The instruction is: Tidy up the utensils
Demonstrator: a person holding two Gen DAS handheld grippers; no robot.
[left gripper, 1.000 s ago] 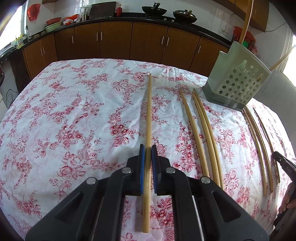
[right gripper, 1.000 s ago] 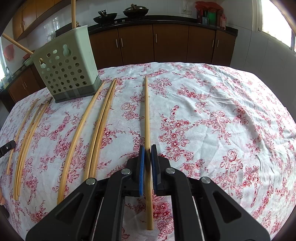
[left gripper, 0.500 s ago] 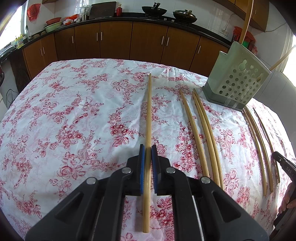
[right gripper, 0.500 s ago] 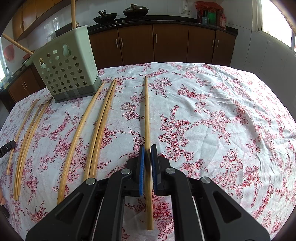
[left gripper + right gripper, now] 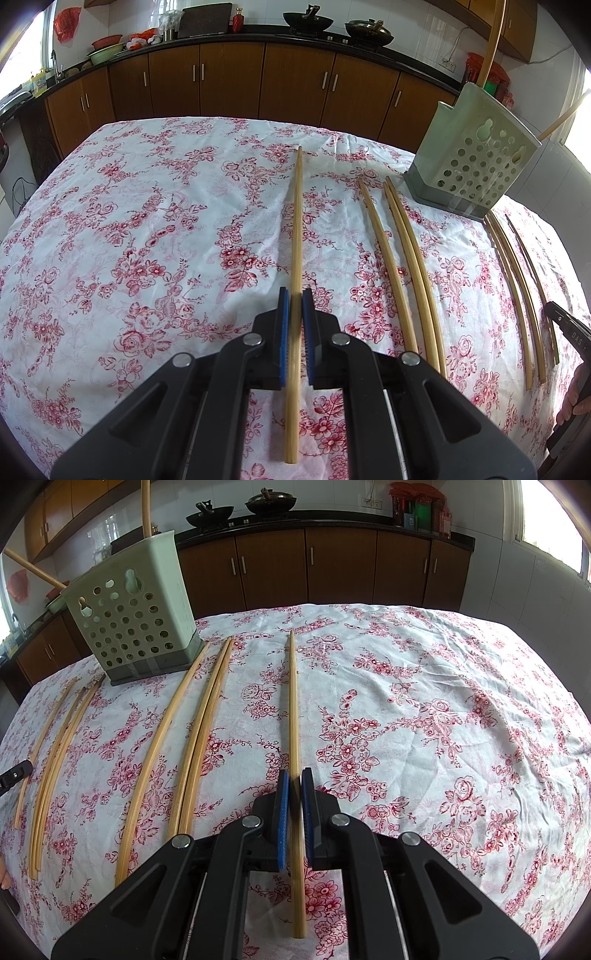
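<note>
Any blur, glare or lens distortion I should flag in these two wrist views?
Left wrist view: fisheye bows the chopsticks outward; the window at the right edge is blown out; the chopstick blurs between the left gripper jaws. Right wrist view: same barrel warp on the tablecloth; the upper-right window is overexposed; the utensil holder stays sharp.

A home kitchen. Brown wooden cabinets [image 5: 229, 85] under a dark counter at 12 o'clock, woks [image 5: 308, 20] on the stove. Floral-clothed table [image 5: 147, 229] in front.
</note>
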